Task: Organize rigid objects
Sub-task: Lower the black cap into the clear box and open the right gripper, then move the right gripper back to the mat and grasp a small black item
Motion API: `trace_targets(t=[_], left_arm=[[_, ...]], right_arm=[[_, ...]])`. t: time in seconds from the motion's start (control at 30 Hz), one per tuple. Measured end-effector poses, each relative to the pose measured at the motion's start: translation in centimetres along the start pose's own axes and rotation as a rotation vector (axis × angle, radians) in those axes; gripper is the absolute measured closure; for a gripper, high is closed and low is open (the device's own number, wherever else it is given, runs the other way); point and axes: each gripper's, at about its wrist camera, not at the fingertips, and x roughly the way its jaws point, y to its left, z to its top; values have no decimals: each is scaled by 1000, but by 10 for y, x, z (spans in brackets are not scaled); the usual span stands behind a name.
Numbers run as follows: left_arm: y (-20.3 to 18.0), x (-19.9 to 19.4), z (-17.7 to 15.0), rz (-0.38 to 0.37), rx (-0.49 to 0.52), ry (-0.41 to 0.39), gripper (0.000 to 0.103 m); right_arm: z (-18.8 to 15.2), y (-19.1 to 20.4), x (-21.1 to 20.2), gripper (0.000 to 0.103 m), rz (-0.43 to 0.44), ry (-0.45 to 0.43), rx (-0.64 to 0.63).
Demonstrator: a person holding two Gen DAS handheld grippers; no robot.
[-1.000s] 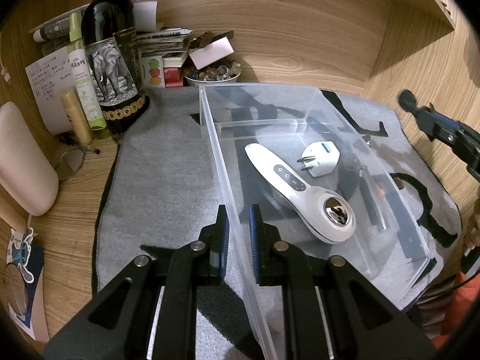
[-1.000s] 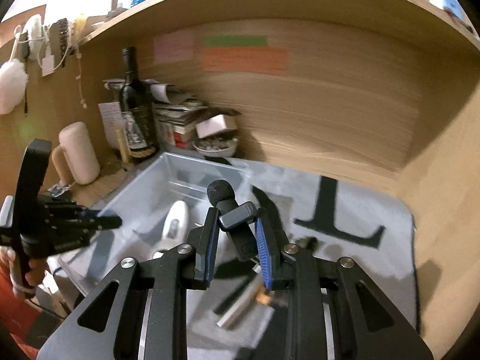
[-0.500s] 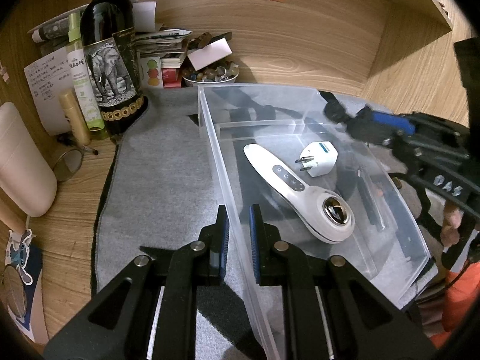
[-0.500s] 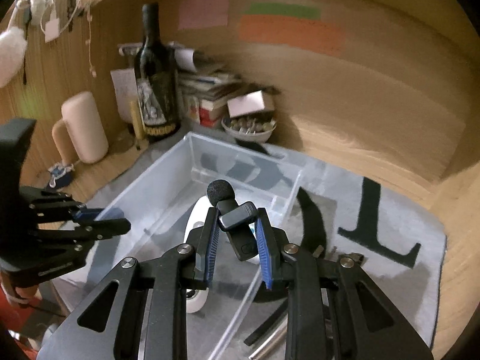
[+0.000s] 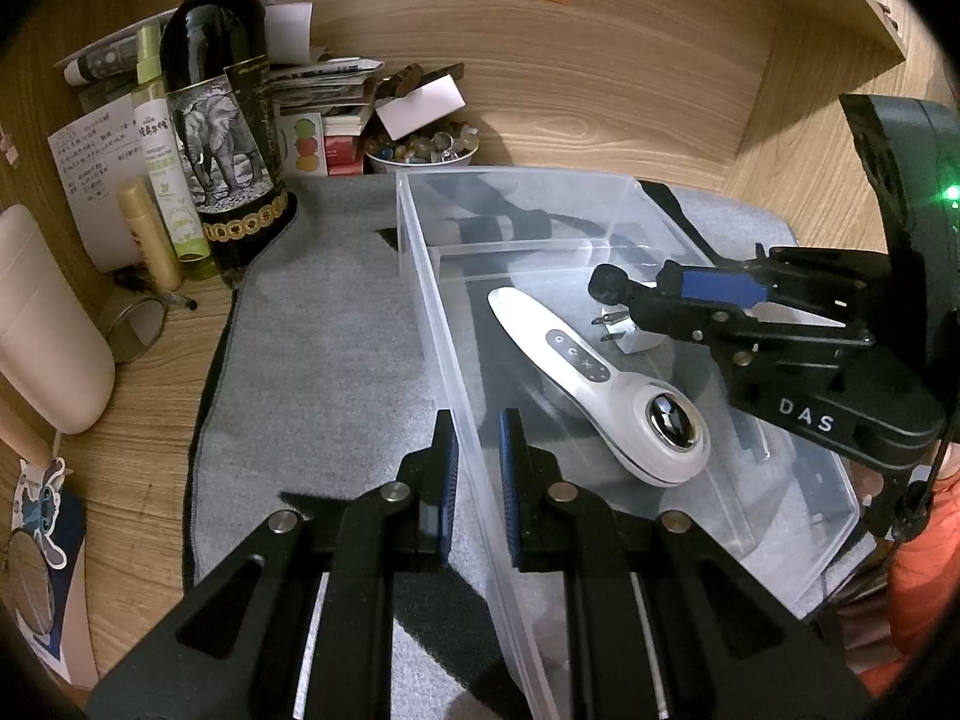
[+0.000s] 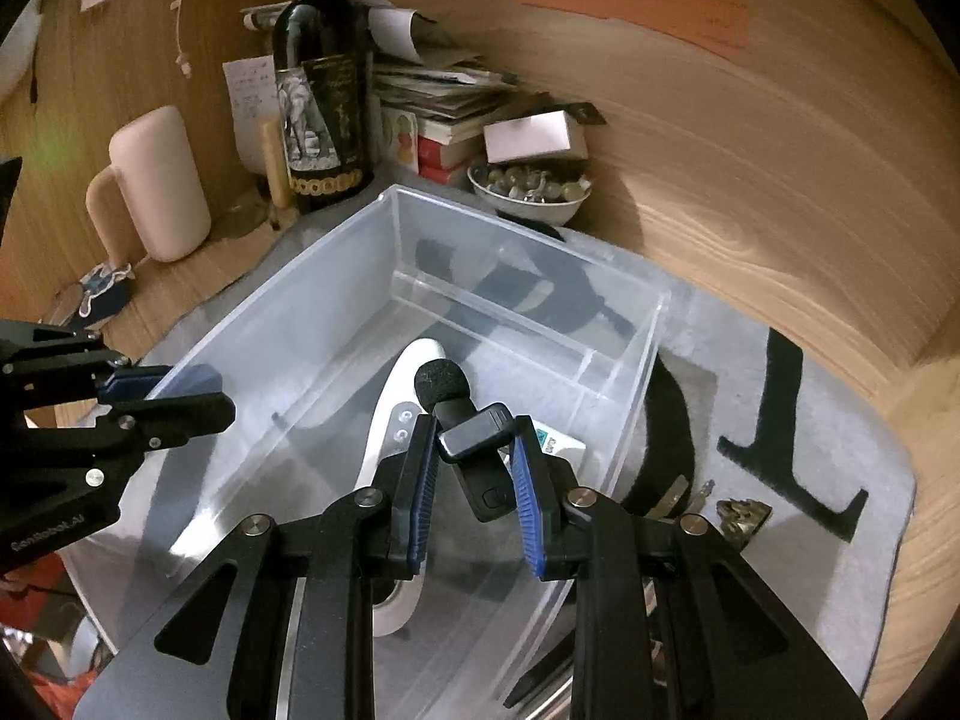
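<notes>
— What is going on over the clear plastic bin (image 5: 600, 186)?

— The right gripper (image 6: 471, 471) hangs above its open top, jaws pinching a small black clip-on microphone (image 6: 474, 450) by the body, the foam head pointing to the far side. It has not been let go.

— And the other claw?

— The left gripper (image 5: 477, 480) is clamped on the bin's left wall, one finger outside, one inside, pressed together on the plastic at the near end.

— What already lies in the bin?

— A white handheld device (image 5: 594, 384) with a row of buttons and a shiny round head lies diagonally on the floor, head toward the near side. Just to its right sits a white plug adapter (image 5: 636, 339), half hidden behind the microphone in the left wrist view. A low divider crosses the far end.

— Around it?

— The bin stands on a grey mat (image 5: 324, 360) with black lettering. Keys (image 6: 741, 513) lie on the mat to the right of the bin. At the far left stand a dark wine bottle (image 5: 222, 120) with an elephant label, a green spray bottle (image 5: 165, 150) and a bowl of small stones (image 6: 528, 192), all well apart from the bin's contents.
</notes>
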Motion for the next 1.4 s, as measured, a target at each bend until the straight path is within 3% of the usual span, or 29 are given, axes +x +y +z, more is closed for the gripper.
trace_targets(t=[0.2, 0.33, 0.43, 0.57, 0.97, 1.23, 1.4], left_arm=[[0, 0, 0, 1, 2, 0, 90], [1, 0, 0, 1, -1, 1, 90], [2, 0, -1, 1, 0, 2, 90], [2, 0, -1, 1, 1, 2, 90], [5, -1, -1, 4, 3, 2, 90], [6, -2, -1, 4, 2, 2, 90], [5, -2, -1, 5, 3, 3, 90]], right_arm=[[-1, -1, 2, 79, 3, 14, 9], [-1, 0, -5, 61, -4, -13, 8], [-1, 0, -16, 58, -14, -49, 4], [-2, -2, -35, 45, -30, -100, 7], [-23, -27, -92, 30, -136, -208, 55], [-58, -45, -98, 30, -177, -162, 119], [-92, -54, -84, 30, -172, -66, 181]])
